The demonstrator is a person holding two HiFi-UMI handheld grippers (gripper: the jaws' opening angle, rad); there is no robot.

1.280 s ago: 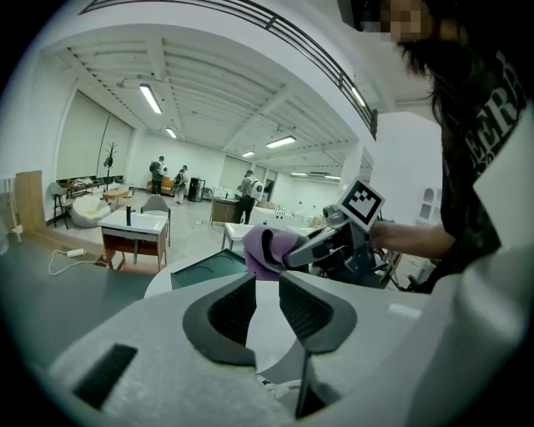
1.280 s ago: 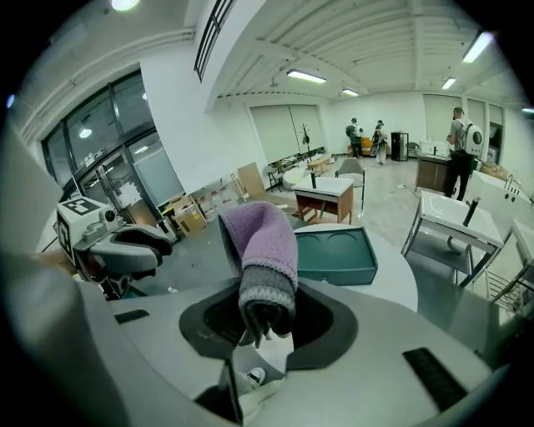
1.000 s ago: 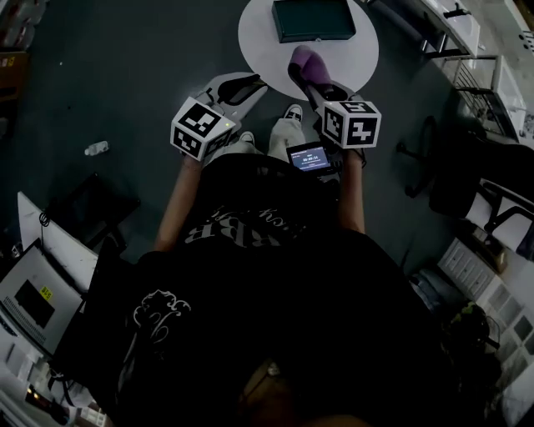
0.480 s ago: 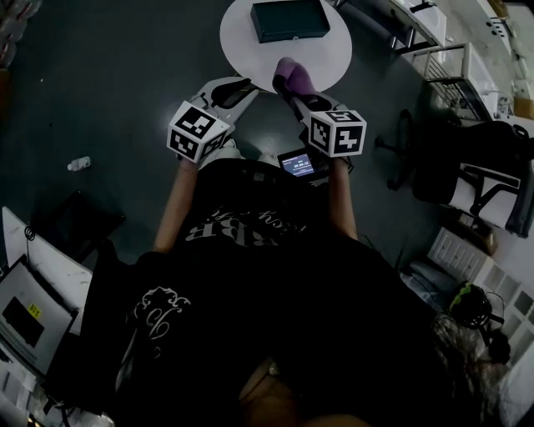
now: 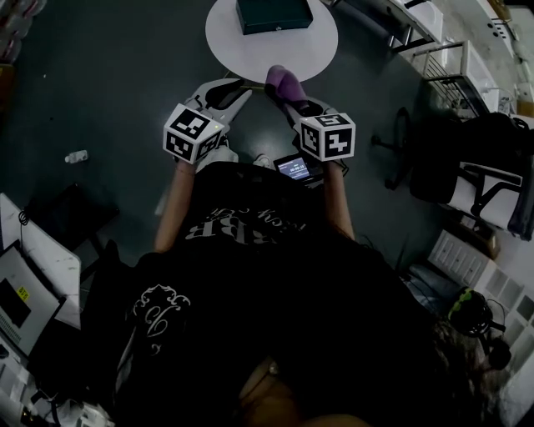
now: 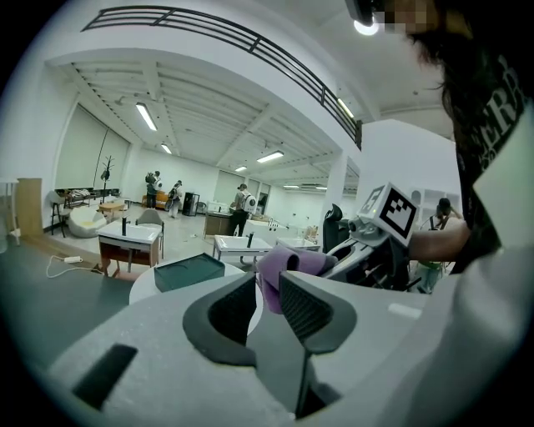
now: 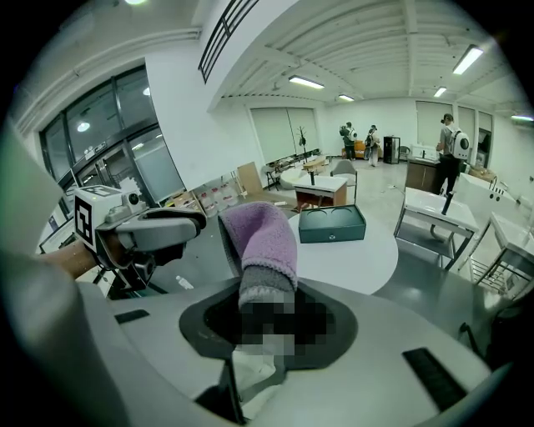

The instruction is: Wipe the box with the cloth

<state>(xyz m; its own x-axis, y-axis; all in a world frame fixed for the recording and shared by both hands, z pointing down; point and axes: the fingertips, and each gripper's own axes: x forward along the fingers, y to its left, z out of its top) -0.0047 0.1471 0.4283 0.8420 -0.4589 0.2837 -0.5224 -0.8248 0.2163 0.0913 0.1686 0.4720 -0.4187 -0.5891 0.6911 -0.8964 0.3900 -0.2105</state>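
Your right gripper [image 7: 265, 321] clamps the purple cloth [image 7: 263, 238] at the bench's [image 7: 359, 250] near edge, box [image 7: 332, 223] beyond; only its own view shows your left gripper [image 6: 265, 293] with jaws apart

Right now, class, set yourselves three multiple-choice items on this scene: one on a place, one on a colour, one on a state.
1. Where is the box? A on the round table; B on the floor; C on a chair.
2. What colour is the cloth? A yellow; B purple; C red.
3. How are the left tongs? A shut on the cloth; B shut on the box; C open, empty.
Answers: 1 A, the box sits on the white tabletop. 2 B, the cloth gripped in the right tongs is purple. 3 C, the jaws stand apart, gripping nothing.
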